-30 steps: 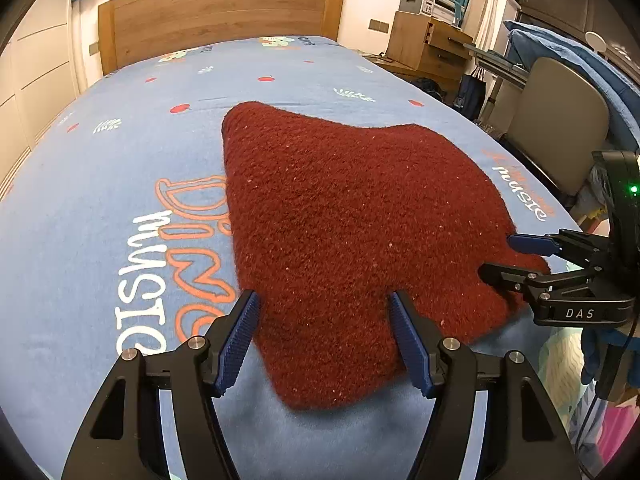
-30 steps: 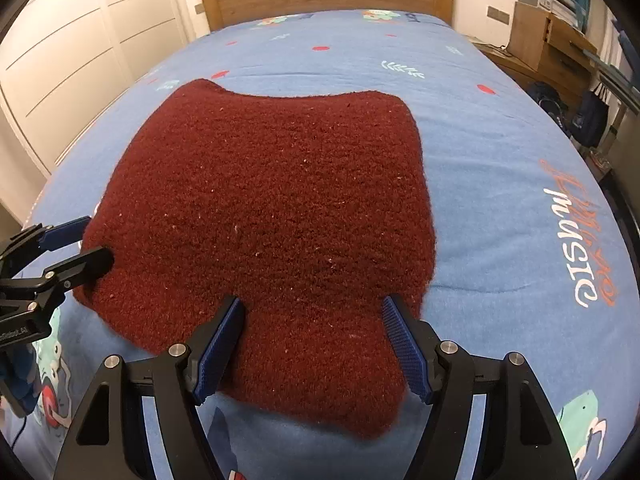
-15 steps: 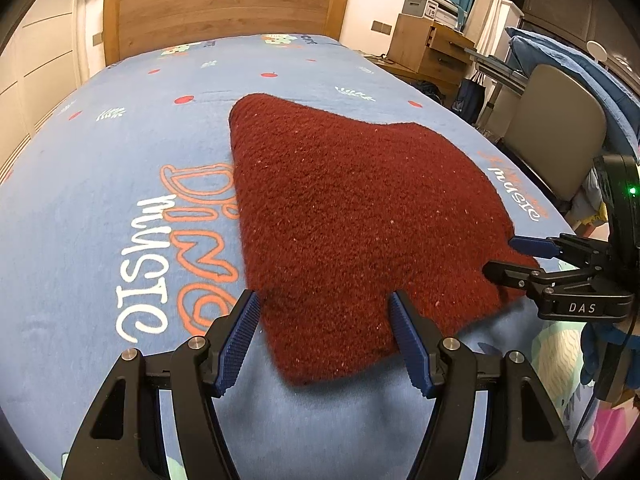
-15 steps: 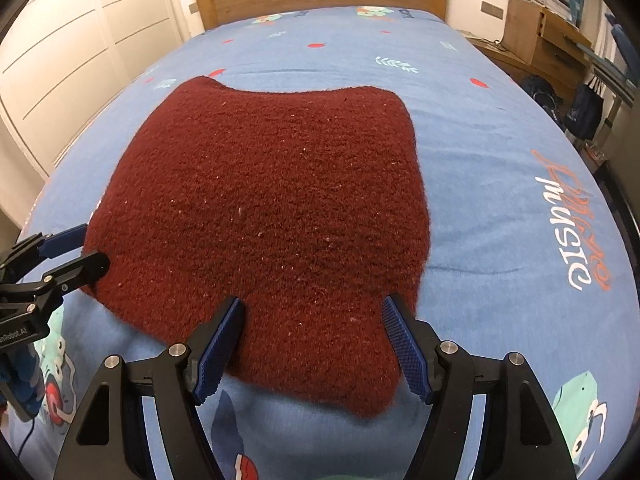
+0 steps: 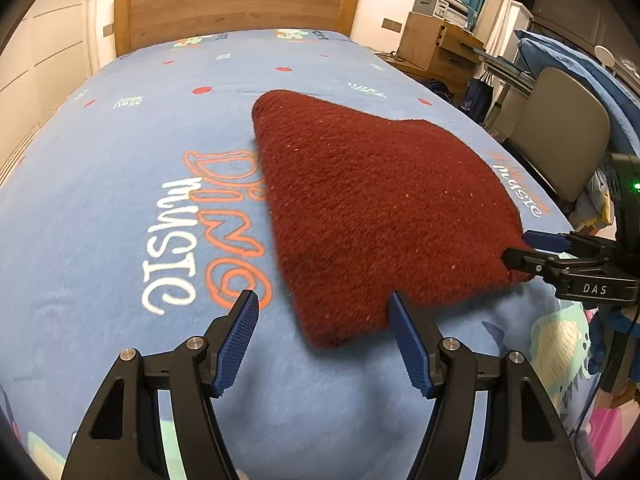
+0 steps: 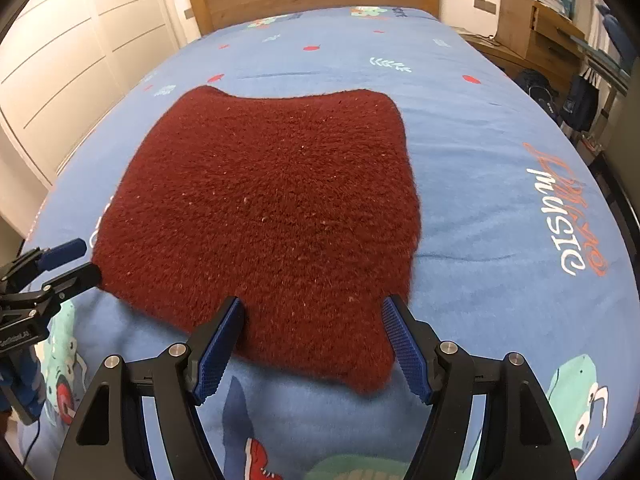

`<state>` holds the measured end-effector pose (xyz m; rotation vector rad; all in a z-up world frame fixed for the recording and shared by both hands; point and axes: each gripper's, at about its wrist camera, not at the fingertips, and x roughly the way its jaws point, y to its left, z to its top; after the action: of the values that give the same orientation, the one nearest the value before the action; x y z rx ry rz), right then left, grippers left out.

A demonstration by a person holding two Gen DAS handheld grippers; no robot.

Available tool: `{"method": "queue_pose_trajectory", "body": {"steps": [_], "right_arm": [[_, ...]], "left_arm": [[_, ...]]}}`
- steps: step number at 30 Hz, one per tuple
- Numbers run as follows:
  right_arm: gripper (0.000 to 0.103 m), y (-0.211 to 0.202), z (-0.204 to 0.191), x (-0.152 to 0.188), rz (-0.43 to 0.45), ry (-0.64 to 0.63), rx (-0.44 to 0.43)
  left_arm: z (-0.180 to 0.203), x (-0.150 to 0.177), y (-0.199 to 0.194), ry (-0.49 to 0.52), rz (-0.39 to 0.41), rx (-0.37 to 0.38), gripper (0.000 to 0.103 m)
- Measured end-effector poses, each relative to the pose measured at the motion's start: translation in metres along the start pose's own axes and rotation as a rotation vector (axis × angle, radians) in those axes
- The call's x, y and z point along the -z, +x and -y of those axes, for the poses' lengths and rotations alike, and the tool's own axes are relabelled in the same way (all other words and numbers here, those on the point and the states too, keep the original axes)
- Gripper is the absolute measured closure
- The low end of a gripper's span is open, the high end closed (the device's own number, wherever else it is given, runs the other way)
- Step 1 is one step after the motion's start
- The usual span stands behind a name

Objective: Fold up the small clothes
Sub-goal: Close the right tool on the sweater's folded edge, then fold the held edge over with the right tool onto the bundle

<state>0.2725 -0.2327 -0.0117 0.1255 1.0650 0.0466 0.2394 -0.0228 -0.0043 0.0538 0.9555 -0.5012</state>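
Both claws hang open and empty over the near edge of the bed (image 5: 100,200): left gripper (image 5: 324,316) at the near left corner of the dark red knit garment (image 6: 264,208), right gripper (image 6: 312,322) straddling its near right corner without touching.

Each gripper (image 5: 324,336) has 2 black angular fingers with ribbed blue pads (image 5: 236,344) and silver screws; the right gripper (image 5: 520,250) bears white "DAS" lettering.
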Motion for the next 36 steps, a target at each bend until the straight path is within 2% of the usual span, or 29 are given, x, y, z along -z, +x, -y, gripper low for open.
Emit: {"method": "queue_pose_trajectory", "body": {"steps": [9, 14, 17, 24, 27, 29, 33, 36], "right_arm": [[0.028, -0.016, 0.037, 0.016, 0.015, 0.136, -0.011], [0.026, -0.027, 0.052, 0.012, 0.061, 0.188, -0.028], [0.024, -0.025, 0.056, 0.0, 0.073, 0.23, -0.072], [0.018, 0.012, 0.066, -0.024, 0.038, 0.41, -0.231], [0.016, 0.031, 0.063, -0.032, -0.005, 0.397, -0.245], [0.015, 0.044, 0.063, -0.034, -0.033, 0.402, -0.272], [0.013, 0.067, 0.058, -0.032, -0.098, 0.402, -0.315], [0.012, 0.072, 0.059, -0.031, -0.095, 0.397, -0.344]], "left_arm": [[-0.029, 0.004, -0.016, -0.122, -0.014, 0.029, 0.035], [-0.043, -0.003, -0.026, -0.184, 0.01, 0.04, 0.031], [-0.048, -0.014, -0.026, -0.216, 0.019, 0.068, 0.028], [-0.04, -0.045, -0.004, -0.256, -0.013, 0.176, 0.026], [-0.037, -0.051, 0.011, -0.266, -0.039, 0.187, 0.026], [-0.038, -0.055, 0.02, -0.281, -0.053, 0.224, 0.026], [-0.048, -0.06, 0.035, -0.315, -0.073, 0.274, 0.02], [-0.059, -0.06, 0.041, -0.341, -0.089, 0.324, 0.016]]}}
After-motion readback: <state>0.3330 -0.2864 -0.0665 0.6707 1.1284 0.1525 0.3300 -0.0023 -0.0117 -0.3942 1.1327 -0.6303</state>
